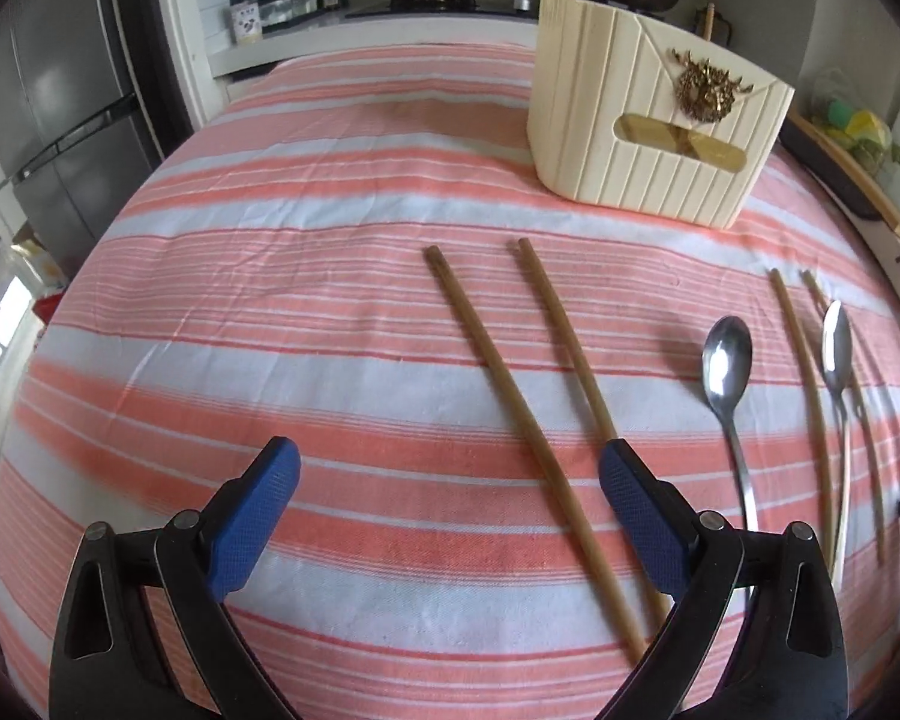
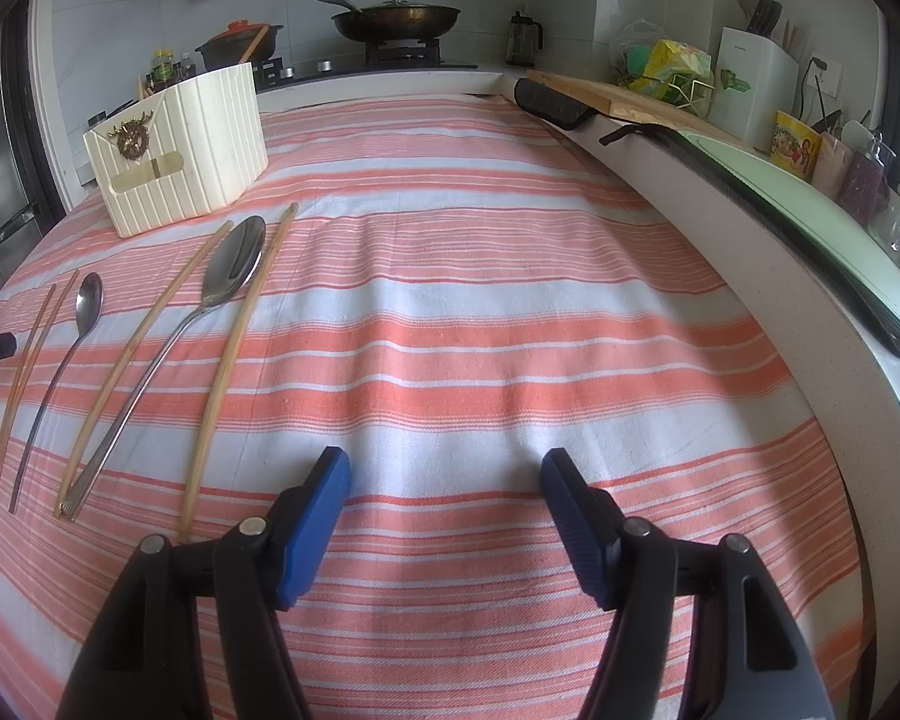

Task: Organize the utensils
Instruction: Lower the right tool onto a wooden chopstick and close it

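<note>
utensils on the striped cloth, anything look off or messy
Nothing spilled or broken. The only oddity: the larger spoon lies between one pair of lighter chopsticks, splitting it, while the darker pair fans apart. All still lie outside the cream holder.

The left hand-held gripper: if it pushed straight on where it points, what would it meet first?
Probably the darker pair of chopsticks: one lies between the open fingers of the left hand-held gripper, the other passes under its blue pad. Depth is unclear; it might touch the striped cloth first.

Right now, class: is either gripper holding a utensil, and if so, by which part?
Nothing is held. The left gripper is open above the dark chopsticks, not touching them; the right gripper is open over bare striped cloth.
</note>
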